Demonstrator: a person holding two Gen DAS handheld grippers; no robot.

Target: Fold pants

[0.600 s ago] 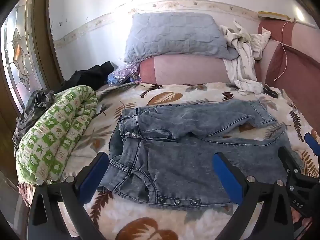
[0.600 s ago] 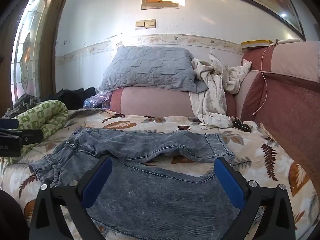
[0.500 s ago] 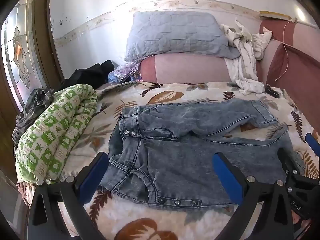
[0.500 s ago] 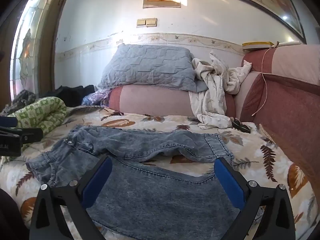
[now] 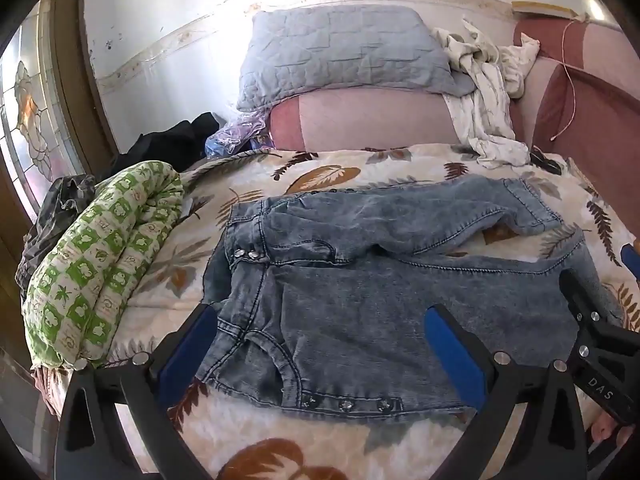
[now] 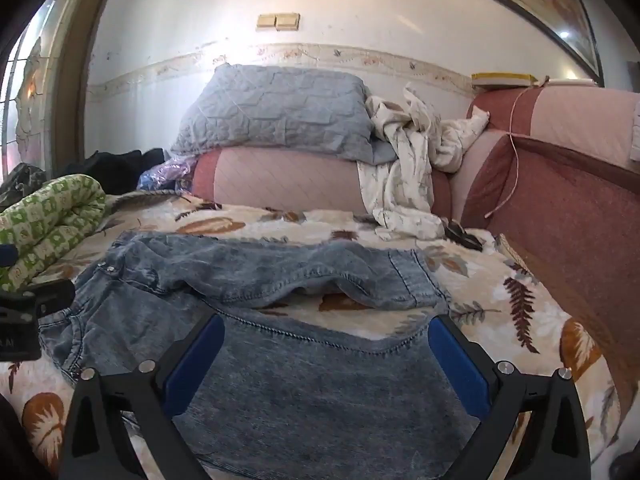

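1. My left gripper [image 5: 320,344] sits at the bottom of its frame, its 2 blue-padded fingers [image 5: 188,354] spread wide with nothing between them but air.
2. Under that spread lie the jeans [image 5: 360,292], waistband end toward the lower left of the left wrist view, rhinestone studs along the near edge.
3. My right gripper [image 6: 326,360] is just as wide apart at the bottom of its own frame, gripping nothing, hanging over the near trouser leg.
4. In the right wrist view the jeans [image 6: 280,380] fill the lower center; the far leg runs across mid-frame with a gap of leaf-print blanket [image 6: 520,320] showing between the 2 legs.
5. Both legs point to the right of the frame, cuffs near the right side.
6. A rolled green-and-white quilt [image 5: 100,252] lies at the left edge of the left view, beside the jeans but apart from them.
7. Upper center: a grey quilted pillow [image 6: 276,116] on a pink bolster [image 6: 280,180].
8. Just right of it, a crumpled white garment [image 6: 404,168] hangs down.
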